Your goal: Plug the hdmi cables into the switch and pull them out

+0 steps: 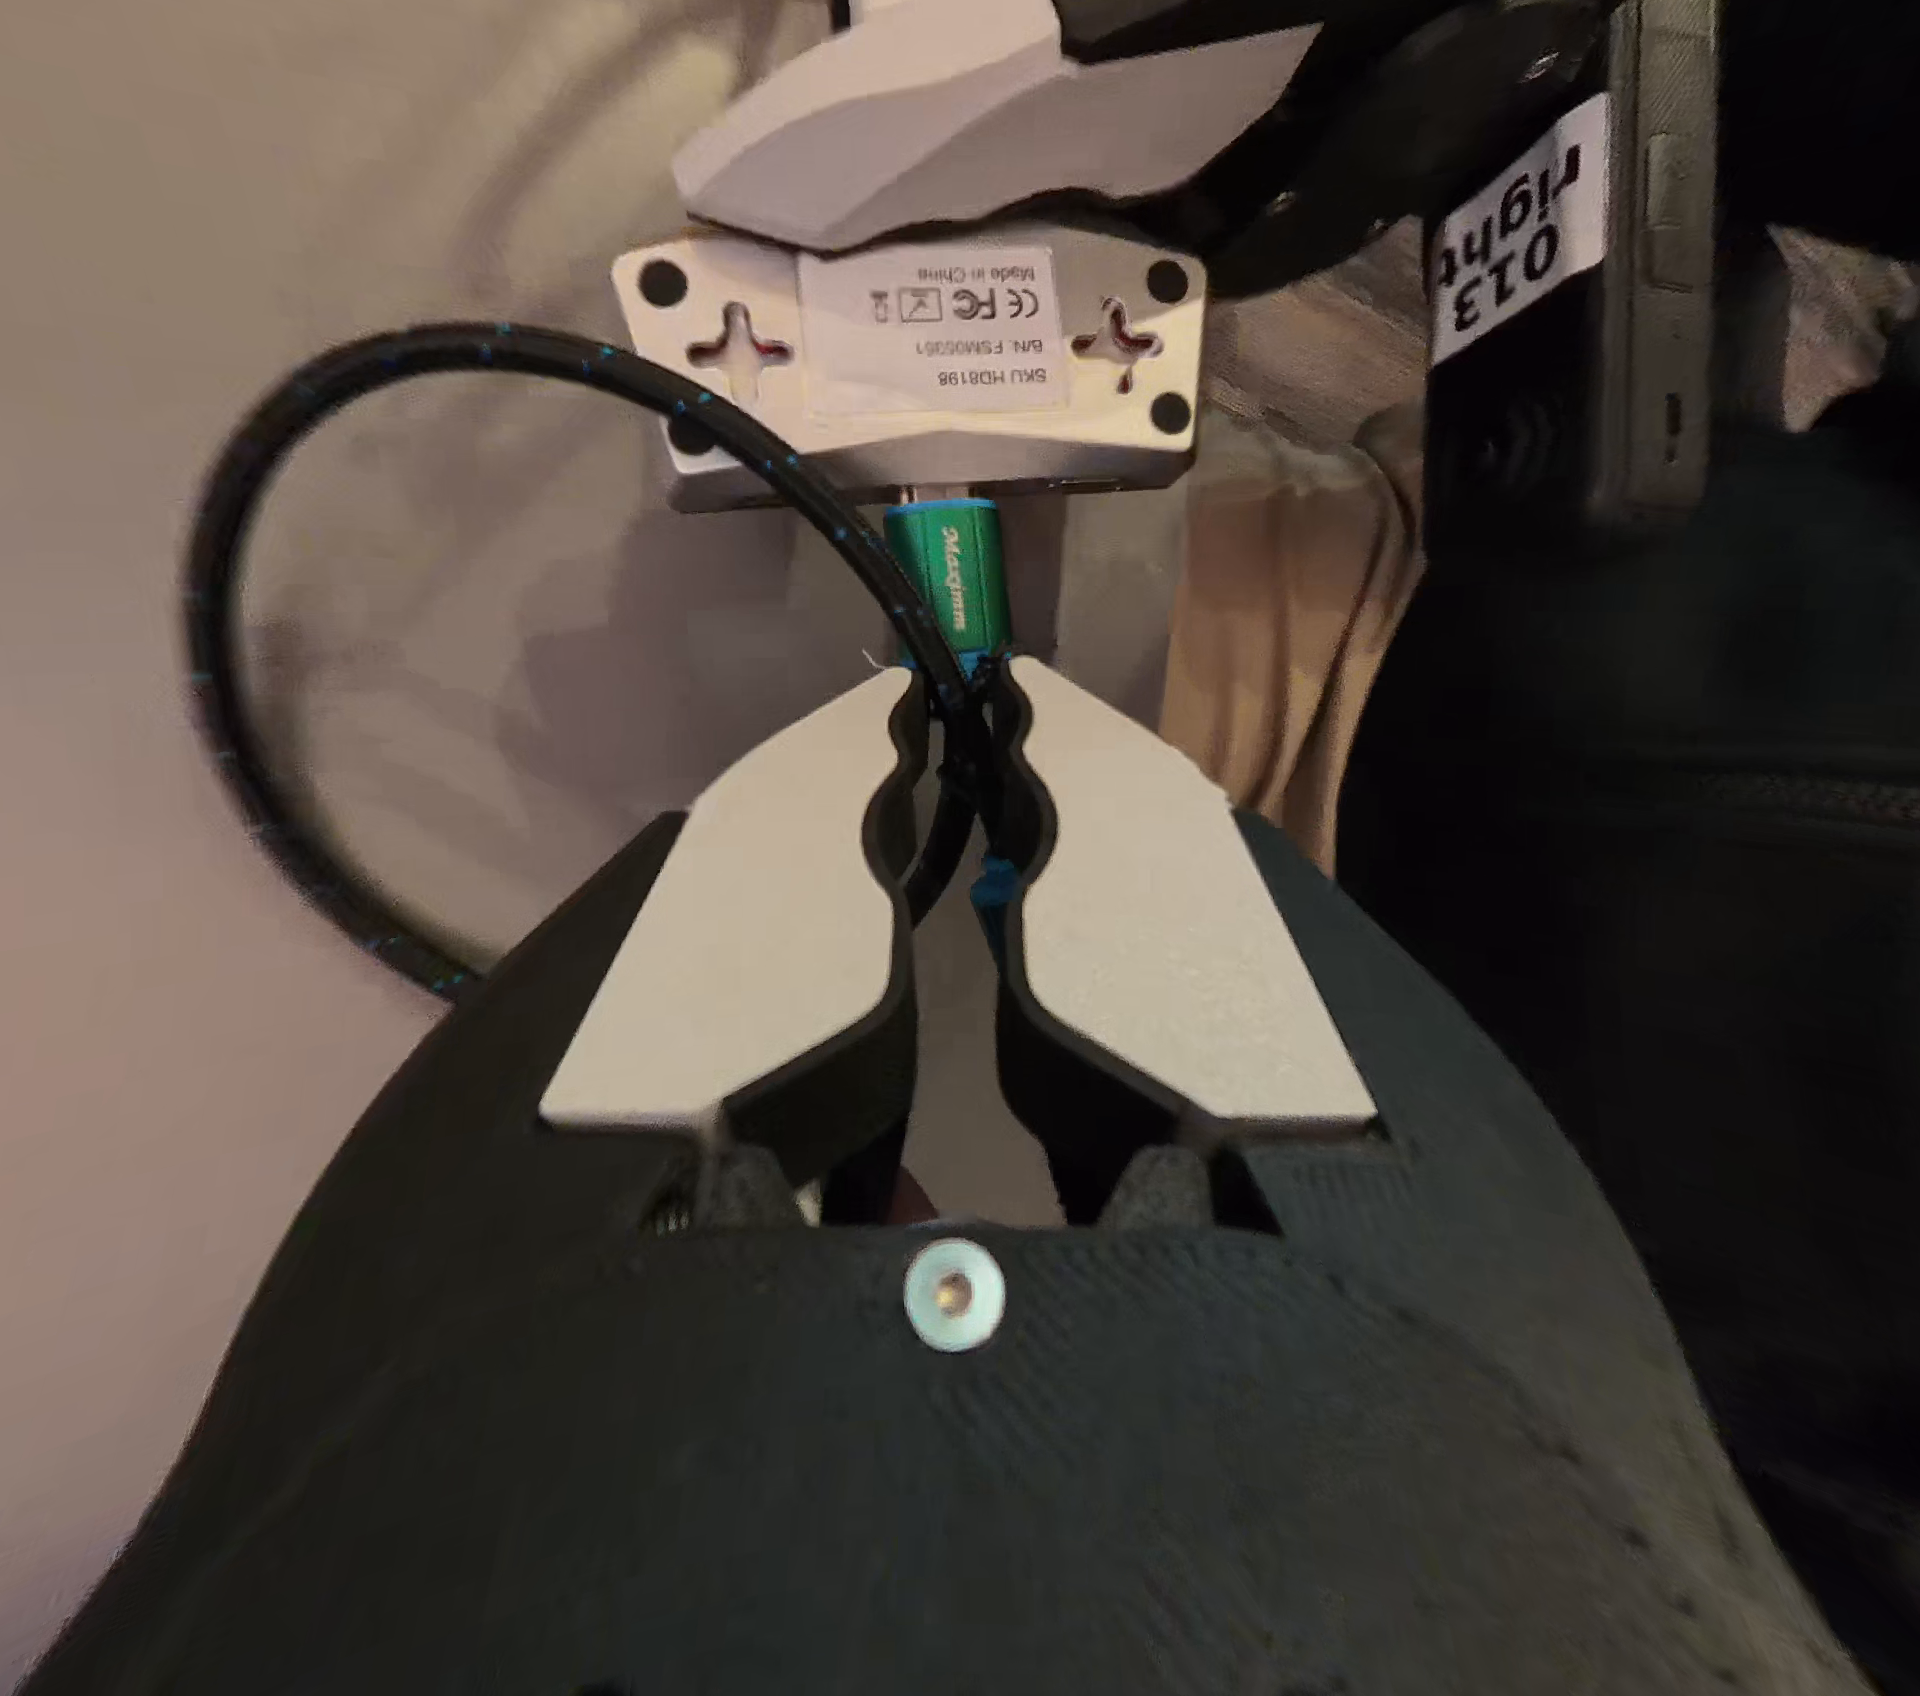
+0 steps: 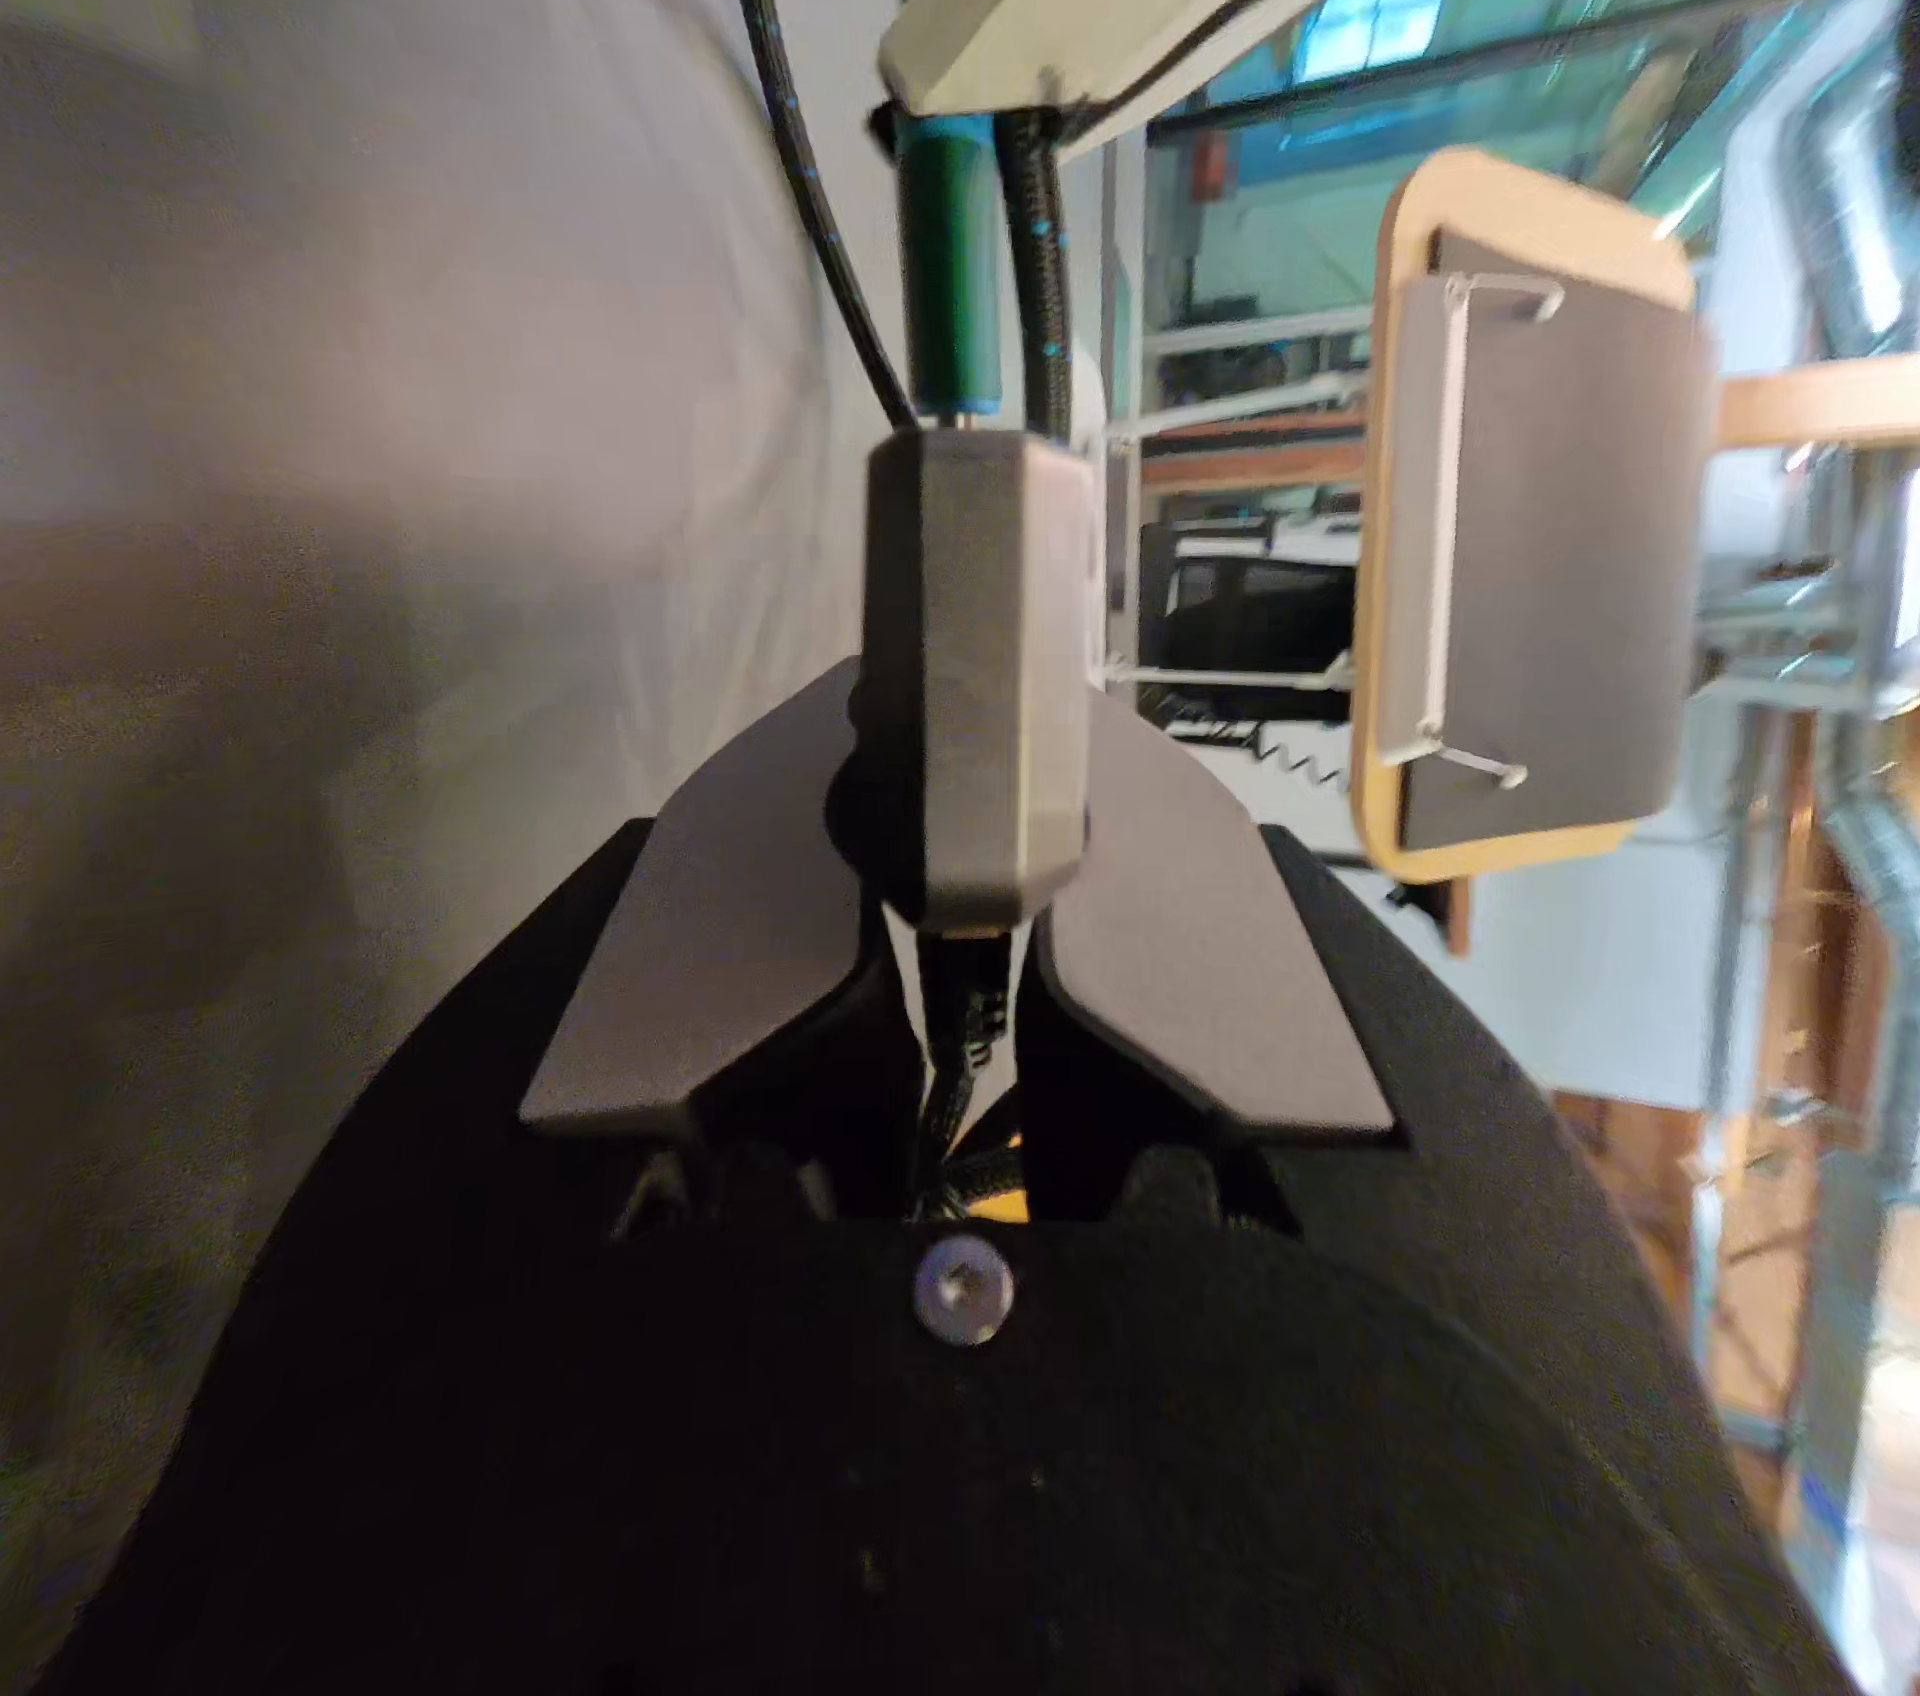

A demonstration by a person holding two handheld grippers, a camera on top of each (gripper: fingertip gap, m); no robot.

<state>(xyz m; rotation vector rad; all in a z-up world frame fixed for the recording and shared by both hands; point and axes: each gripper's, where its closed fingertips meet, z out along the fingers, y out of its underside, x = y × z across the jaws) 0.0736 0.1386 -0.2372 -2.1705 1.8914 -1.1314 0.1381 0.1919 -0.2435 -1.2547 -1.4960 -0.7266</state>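
Note:
The silver switch [image 1: 914,358] is held in the air with its labelled underside facing the left wrist view. A green HDMI plug [image 1: 940,576] sits in its port. My left gripper [image 1: 961,696] is shut on the black braided cable [image 1: 260,607] just behind that plug; the cable loops off to the left. My right gripper [image 2: 977,711] is shut on the switch [image 2: 977,638], and one of its white fingers [image 1: 883,129] lies over the switch. The green plug [image 2: 945,275] stands at the switch's far end. Another black cable [image 2: 966,1044] runs back between the right fingers.
A pale cloth backdrop [image 1: 312,192] fills the left side. A person's dark clothing [image 1: 1662,919] and tan fabric [image 1: 1278,607] are on the right. A grey panel on a wooden plate [image 2: 1527,545] hangs right of the switch, with shelving behind.

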